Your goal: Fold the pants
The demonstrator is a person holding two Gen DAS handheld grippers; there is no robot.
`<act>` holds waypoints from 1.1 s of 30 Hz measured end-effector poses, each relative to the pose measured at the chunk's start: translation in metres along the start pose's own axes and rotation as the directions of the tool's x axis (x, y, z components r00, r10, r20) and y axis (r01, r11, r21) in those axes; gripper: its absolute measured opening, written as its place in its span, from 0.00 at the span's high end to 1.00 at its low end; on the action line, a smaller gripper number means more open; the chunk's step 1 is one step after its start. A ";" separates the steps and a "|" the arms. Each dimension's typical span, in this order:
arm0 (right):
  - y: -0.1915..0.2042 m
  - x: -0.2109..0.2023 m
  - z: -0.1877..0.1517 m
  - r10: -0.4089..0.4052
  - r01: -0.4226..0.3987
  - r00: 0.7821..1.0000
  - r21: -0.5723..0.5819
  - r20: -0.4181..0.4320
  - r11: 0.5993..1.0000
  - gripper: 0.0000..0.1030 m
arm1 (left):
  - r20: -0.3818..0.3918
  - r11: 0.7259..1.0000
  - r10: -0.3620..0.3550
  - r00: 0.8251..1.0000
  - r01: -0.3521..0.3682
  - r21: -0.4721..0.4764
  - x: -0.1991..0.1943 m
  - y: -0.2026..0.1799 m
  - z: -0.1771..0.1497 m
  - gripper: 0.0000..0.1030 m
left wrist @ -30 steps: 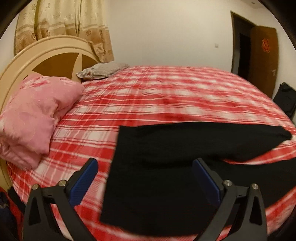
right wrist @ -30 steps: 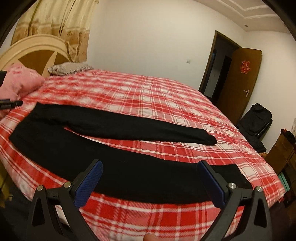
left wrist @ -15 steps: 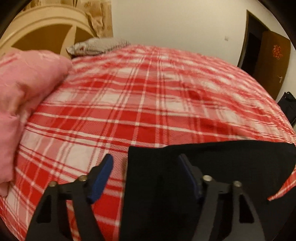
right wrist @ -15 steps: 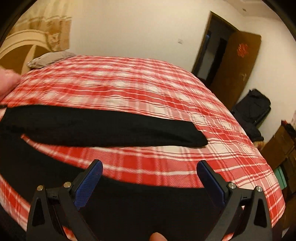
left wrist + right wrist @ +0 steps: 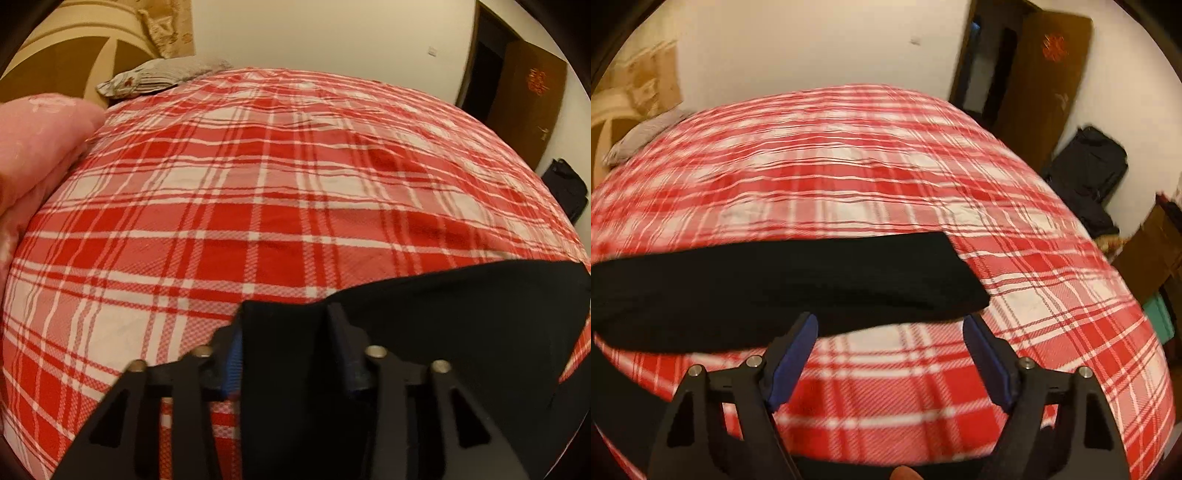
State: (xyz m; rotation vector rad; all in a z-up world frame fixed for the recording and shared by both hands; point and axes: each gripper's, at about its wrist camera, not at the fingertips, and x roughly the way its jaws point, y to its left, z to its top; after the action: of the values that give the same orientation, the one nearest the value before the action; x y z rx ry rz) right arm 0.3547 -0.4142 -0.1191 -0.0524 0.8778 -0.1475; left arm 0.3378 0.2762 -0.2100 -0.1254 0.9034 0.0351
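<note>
Black pants [image 5: 443,317] lie flat on a red and white plaid bed [image 5: 258,192]. My left gripper [image 5: 286,332] is shut on the pants' waist corner, with black cloth bunched between the blue pads. In the right wrist view one black pant leg [image 5: 775,280] stretches from the left to its cuff near the middle. My right gripper [image 5: 890,332] is open, just short of the cuff end, its fingers straddling the leg's near edge above the bed [image 5: 886,387].
A pink quilt [image 5: 37,155] and a grey pillow [image 5: 162,75] lie by the wooden headboard [image 5: 66,55] at the left. A brown door [image 5: 1045,70] and a black bag [image 5: 1089,166] stand beyond the bed's right side.
My left gripper moved forward onto the waist corner and closed on it. My right gripper moved forward and down toward the pant leg's cuff, its jaws narrowing somewhat.
</note>
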 end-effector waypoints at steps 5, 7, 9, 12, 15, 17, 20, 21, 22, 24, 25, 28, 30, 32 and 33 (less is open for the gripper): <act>-0.037 0.023 0.026 0.017 -0.017 1.000 0.097 0.004 0.995 0.20 | -0.011 1.000 -0.009 1.000 0.009 0.018 0.002 -0.004 0.001 0.77; -0.048 0.036 0.036 -0.002 0.001 1.000 0.125 0.007 0.992 0.20 | -0.014 1.000 -0.007 1.000 0.007 0.017 0.005 -0.005 0.002 0.77; -0.058 0.050 0.044 0.001 -0.001 1.000 0.146 -0.004 0.989 0.20 | -0.018 1.000 0.000 1.000 0.001 0.021 0.006 -0.006 0.004 0.77; -0.067 0.075 0.057 -0.001 0.006 1.000 0.154 -0.030 0.988 0.20 | -0.035 0.999 0.021 0.999 -0.019 0.045 0.007 -0.010 0.006 0.77; -0.073 0.095 0.067 0.009 -0.002 0.999 0.151 -0.046 0.989 0.20 | -0.051 0.998 0.030 0.998 -0.027 0.056 0.008 -0.012 0.007 0.77; -0.075 0.108 0.071 0.012 -0.003 0.998 0.159 -0.056 0.987 0.20 | -0.060 0.998 0.037 0.998 -0.034 0.057 0.009 -0.013 0.008 0.77; -0.076 0.125 0.073 0.030 -0.017 0.997 0.163 -0.076 0.987 0.20 | -0.061 0.997 0.052 0.997 -0.048 0.063 0.010 -0.015 0.008 0.76; -0.075 0.131 0.072 0.030 -0.016 0.996 0.154 -0.089 0.988 0.20 | -0.062 0.997 0.056 0.996 -0.052 0.061 0.010 -0.015 0.008 0.76; -0.074 0.136 0.072 0.033 -0.018 0.994 0.149 -0.103 0.989 0.20 | -0.064 0.997 0.060 0.996 -0.056 0.060 0.010 -0.016 0.008 0.75; -0.074 0.145 0.069 0.068 -0.046 0.989 0.158 -0.132 0.986 0.20 | -0.070 0.995 0.071 0.995 -0.066 0.072 0.011 -0.017 0.009 0.75; -0.074 0.148 0.067 0.088 -0.063 0.986 0.167 -0.144 0.984 0.20 | -0.073 0.995 0.074 0.995 -0.068 0.074 0.011 -0.018 0.010 0.75; -0.070 0.152 0.063 0.083 -0.061 0.985 0.147 -0.150 0.987 0.20 | -0.087 0.994 0.076 0.993 -0.069 0.083 0.012 -0.018 0.011 0.75; -0.068 0.152 0.062 0.091 -0.070 0.985 0.143 -0.148 0.987 0.30 | -0.104 0.996 0.065 0.992 -0.058 0.072 0.014 -0.016 0.013 0.75; -0.066 0.151 0.064 0.112 -0.092 0.982 0.134 -0.149 0.987 0.54 | -0.119 0.998 0.054 0.991 -0.049 0.044 0.015 -0.014 0.016 0.77; -0.065 0.149 0.066 0.128 -0.109 0.980 0.131 -0.150 0.985 0.70 | -0.116 0.998 0.045 0.992 -0.039 0.047 0.014 -0.015 0.016 0.84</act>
State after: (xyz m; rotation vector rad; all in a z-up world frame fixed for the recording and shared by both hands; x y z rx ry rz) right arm 0.4921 -0.5017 -0.1840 0.1276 1.0259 -0.0941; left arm 0.3606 0.2630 -0.2099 -0.0671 1.0237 0.0469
